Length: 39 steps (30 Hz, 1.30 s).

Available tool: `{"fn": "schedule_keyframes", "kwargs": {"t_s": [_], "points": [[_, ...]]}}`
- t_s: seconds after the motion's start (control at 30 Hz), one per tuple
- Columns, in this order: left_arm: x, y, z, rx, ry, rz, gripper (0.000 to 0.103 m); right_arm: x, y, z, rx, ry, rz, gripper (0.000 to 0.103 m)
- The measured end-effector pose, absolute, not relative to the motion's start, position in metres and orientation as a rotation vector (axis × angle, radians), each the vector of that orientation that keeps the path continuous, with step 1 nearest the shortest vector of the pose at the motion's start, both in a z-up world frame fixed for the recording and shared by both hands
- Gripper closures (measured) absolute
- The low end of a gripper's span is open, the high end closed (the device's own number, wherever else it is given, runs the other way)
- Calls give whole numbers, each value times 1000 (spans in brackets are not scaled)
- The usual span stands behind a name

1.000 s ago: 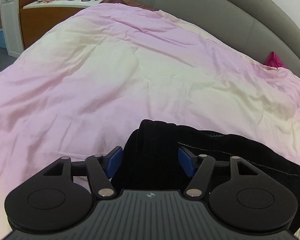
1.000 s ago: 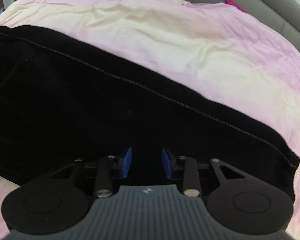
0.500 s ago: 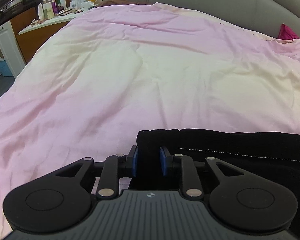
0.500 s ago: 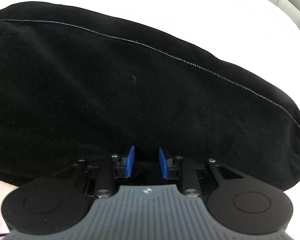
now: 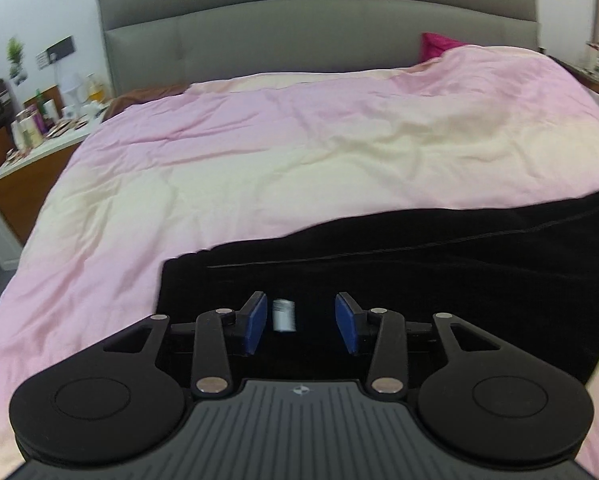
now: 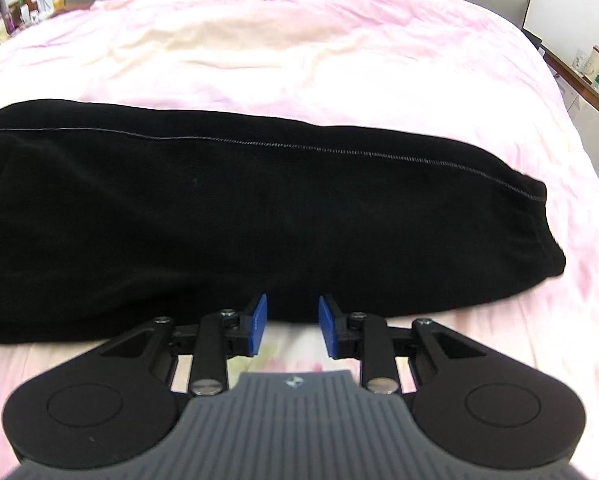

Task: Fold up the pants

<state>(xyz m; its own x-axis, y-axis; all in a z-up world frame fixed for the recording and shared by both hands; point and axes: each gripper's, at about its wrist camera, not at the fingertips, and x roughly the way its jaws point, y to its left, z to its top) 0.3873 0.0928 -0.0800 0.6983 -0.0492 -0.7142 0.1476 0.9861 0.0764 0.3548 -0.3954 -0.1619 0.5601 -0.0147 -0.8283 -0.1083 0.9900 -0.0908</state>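
Note:
Black pants (image 6: 259, 208) lie flat across the pink and cream duvet (image 6: 299, 48), the leg cuff (image 6: 539, 232) at the right end. In the left wrist view the other end of the pants (image 5: 419, 280) spreads under my left gripper (image 5: 301, 322). Its jaws are opening, and a small white label (image 5: 284, 315) on the cloth shows in the gap; the blue pads (image 5: 255, 320) do not press on anything. My right gripper (image 6: 292, 322) hovers at the near edge of the pants, narrowly open, with duvet and the cloth's edge showing between its pads.
A grey padded headboard (image 5: 319, 32) stands at the far end, with a magenta pillow (image 5: 439, 42) against it. A cluttered bedside table (image 5: 31, 148) is on the left, and a counter with jars (image 6: 591, 76) on the right. Bare duvet stretches beyond the pants.
My left gripper, shut on the pants' end half a second ago, has opened and risen. The right gripper has drawn back from over the cloth to its near edge.

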Motion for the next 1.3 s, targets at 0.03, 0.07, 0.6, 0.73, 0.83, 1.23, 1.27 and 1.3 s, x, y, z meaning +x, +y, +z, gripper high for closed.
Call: {"fn": "schedule_keyframes", "kwargs": {"t_s": [0.03,0.07,0.6,0.73,0.83,1.23,1.27,1.3], "points": [[376,75,-80,148,799,-149,56,346,-396,-163,-135,969,71,79],[364,55,-83,169,805,-185,56,340,-398,-164,-142,965,84,80],[302,-107,-184,274,858,-54,36,264,-401,-180,-86,897,228,74],[315,-121,-193,428,846,6,84,257,-401,-183,-83,887,251,72],[316,-102,-183,435,877,-12,94,262,-395,-180,-139,869,246,72],[330,-77,-206,431,970,-118,86,291,-488,-181,-214,903,59,72],[331,-76,-205,425,973,-124,86,295,-498,-180,-223,895,36,71],[332,-76,-204,425,975,-125,86,299,-509,-179,-238,883,20,69]]}}
